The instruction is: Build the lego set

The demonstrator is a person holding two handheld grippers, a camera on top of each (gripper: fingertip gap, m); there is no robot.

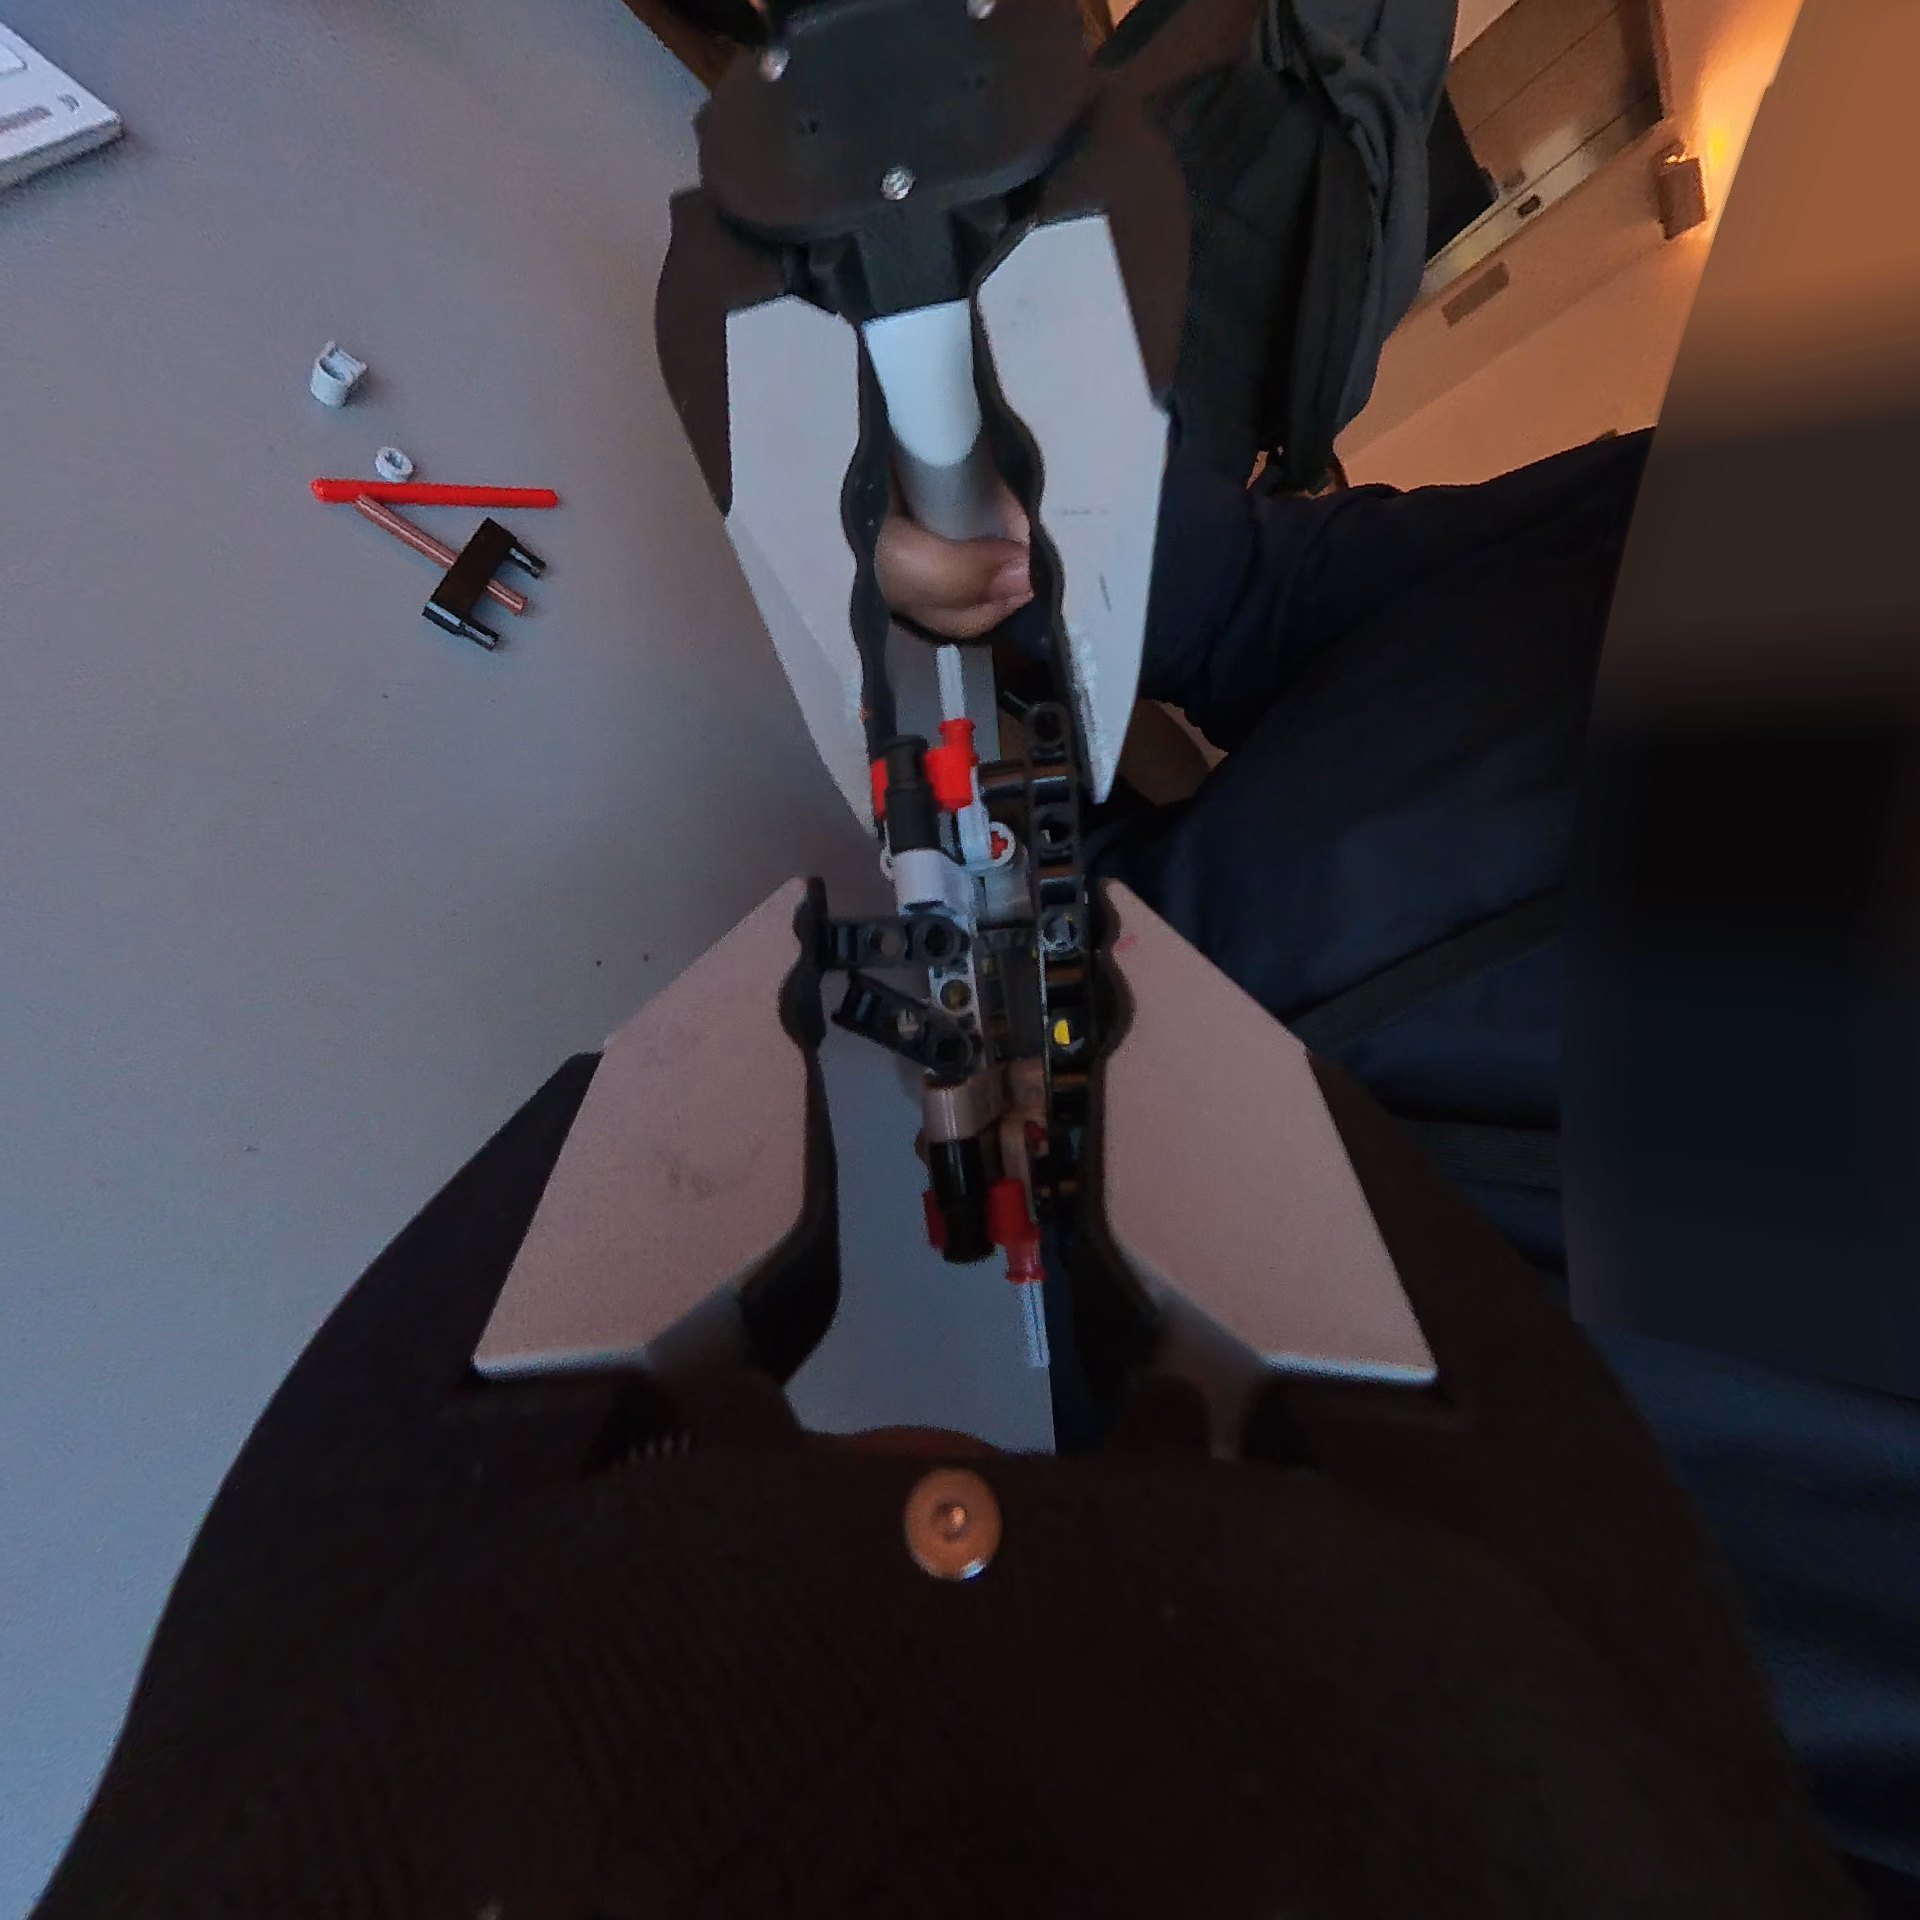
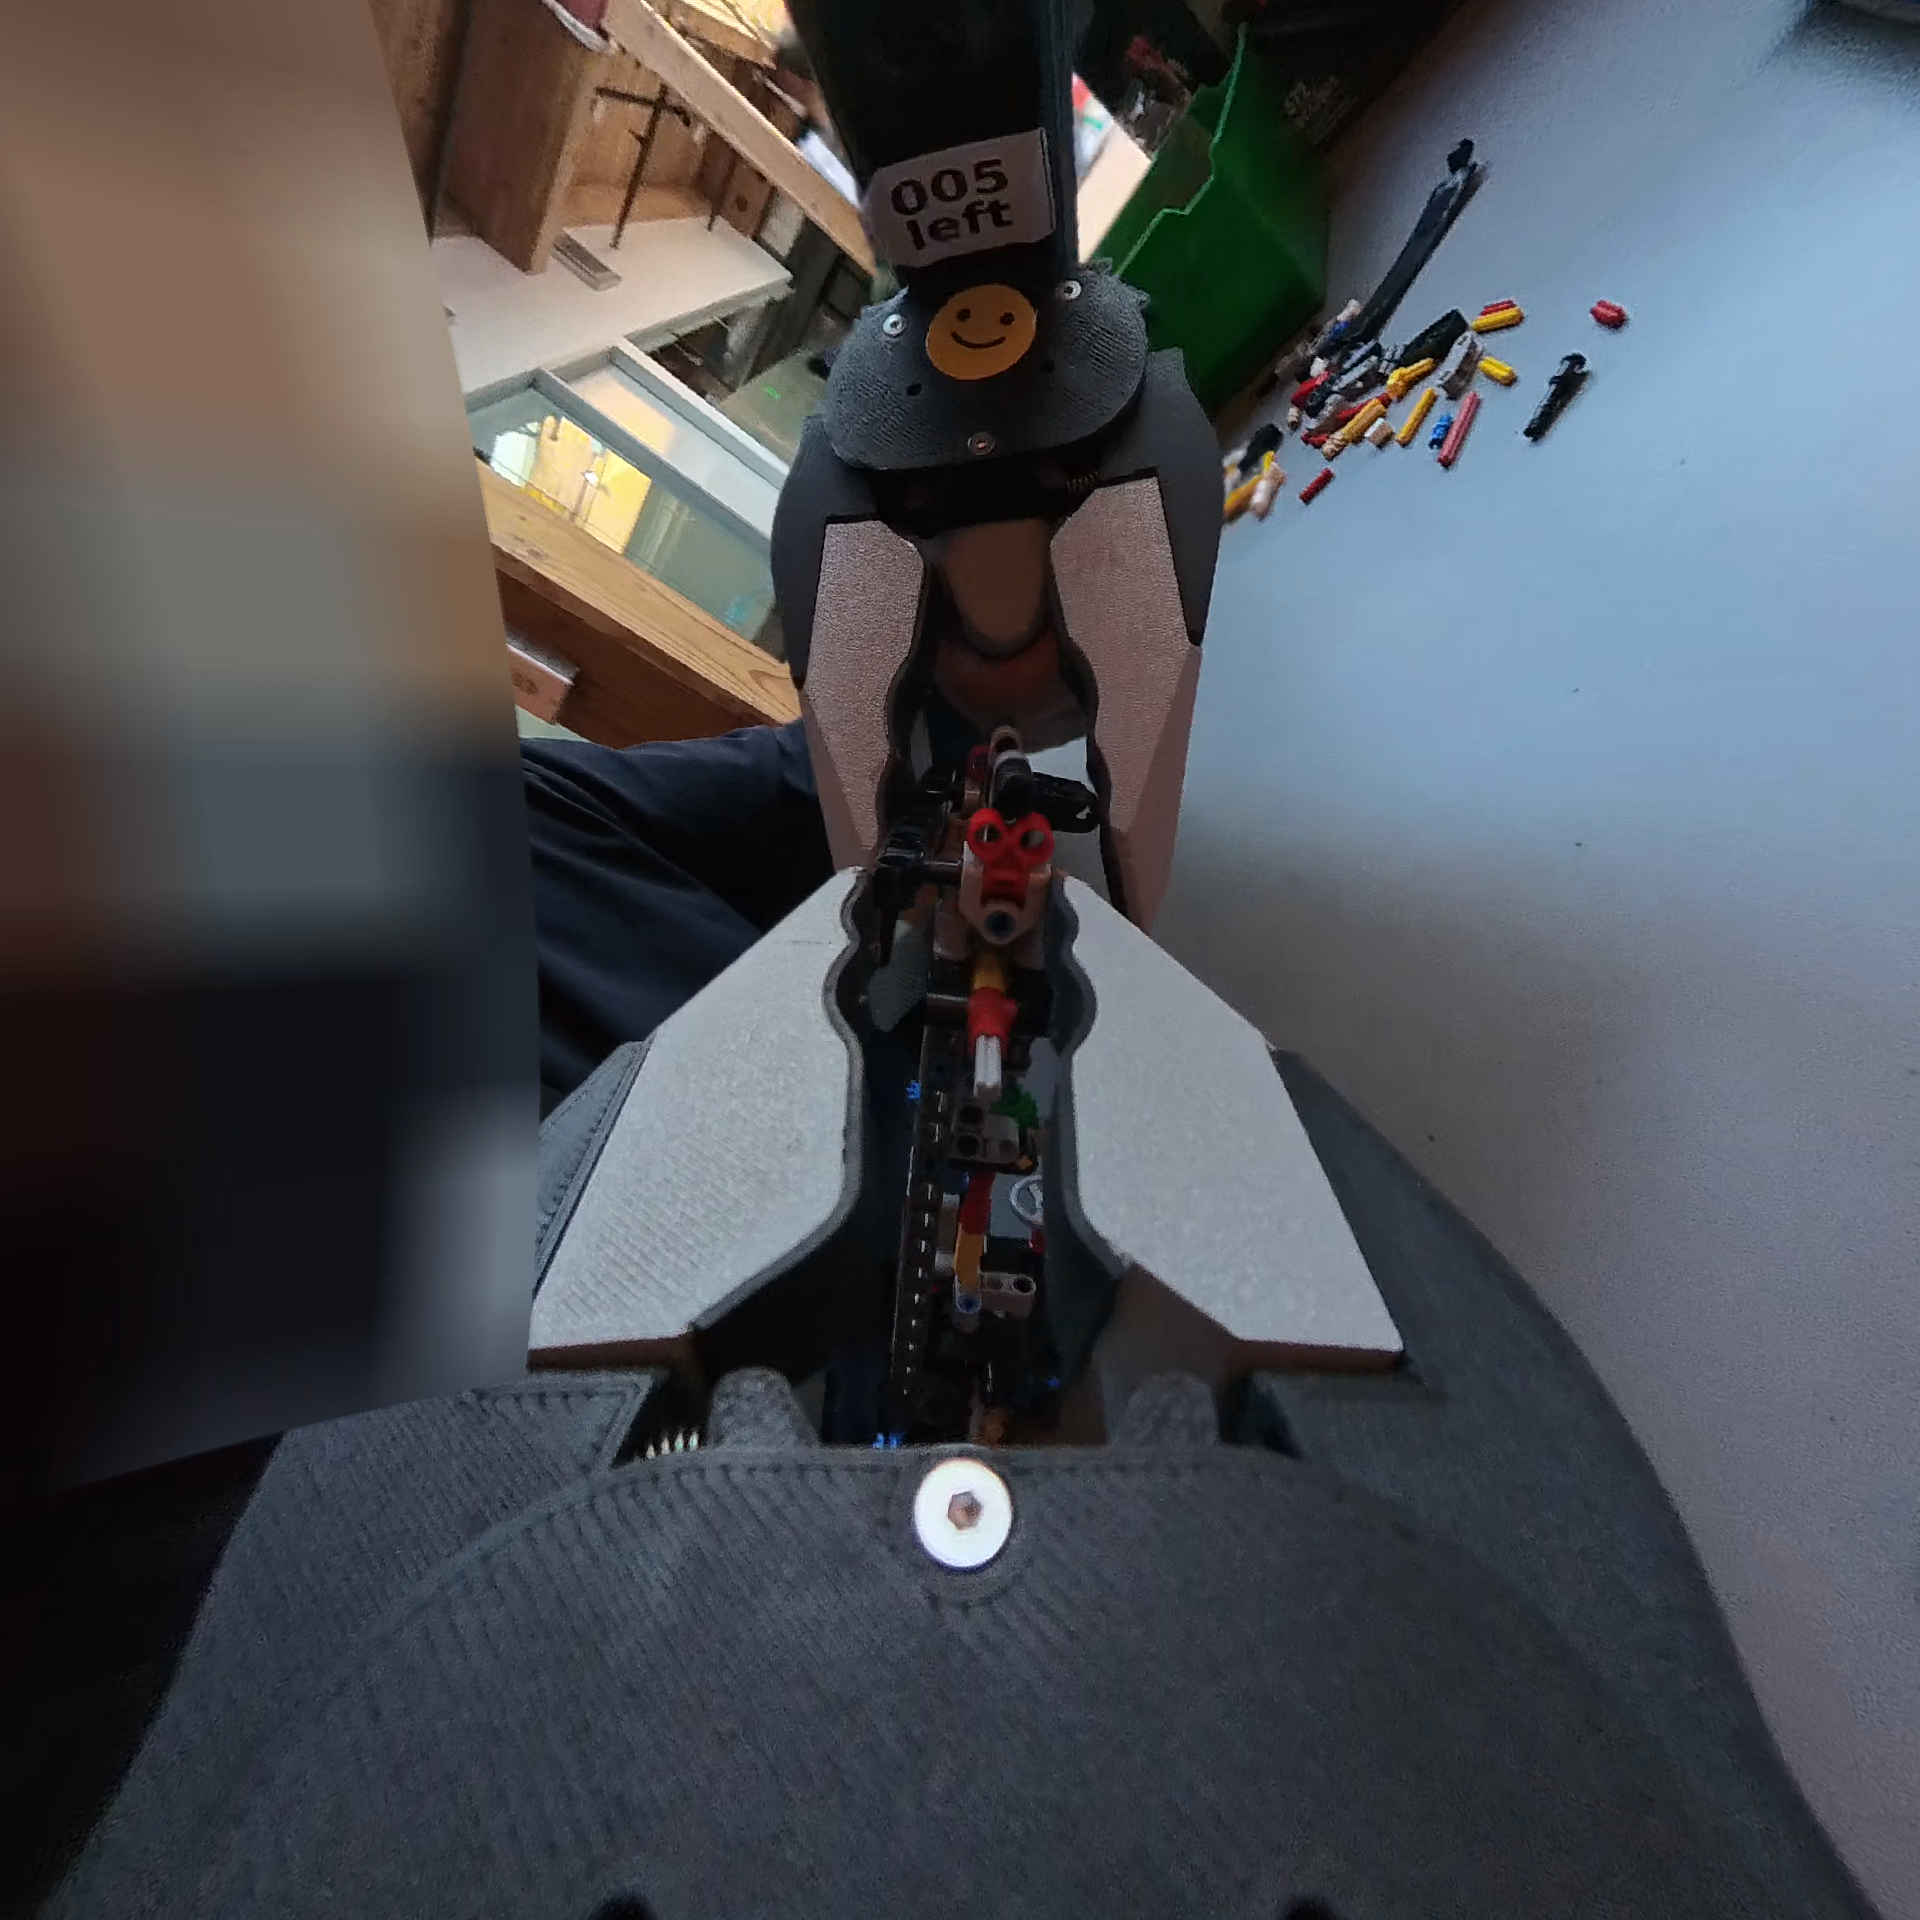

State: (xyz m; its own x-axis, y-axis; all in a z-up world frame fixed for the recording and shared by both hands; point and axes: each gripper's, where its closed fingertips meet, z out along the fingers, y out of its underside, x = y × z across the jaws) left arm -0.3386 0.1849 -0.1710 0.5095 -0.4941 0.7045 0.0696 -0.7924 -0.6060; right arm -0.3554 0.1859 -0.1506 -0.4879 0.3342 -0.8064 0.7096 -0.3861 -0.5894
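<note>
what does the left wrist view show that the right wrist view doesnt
Only the left wrist view: a red rod, a black bracket and small grey pieces on the grey table. Only the right wrist view: a scattered pile of coloured pieces and a green bin. Both: the brick assembly with the left gripper and right gripper facing each other around it.

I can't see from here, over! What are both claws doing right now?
Left claw and right claw: both clamped on one brick-built model, tip to tip above the grey table. Loose red axle and black piece lie apart, left. Nothing blocking.
</note>
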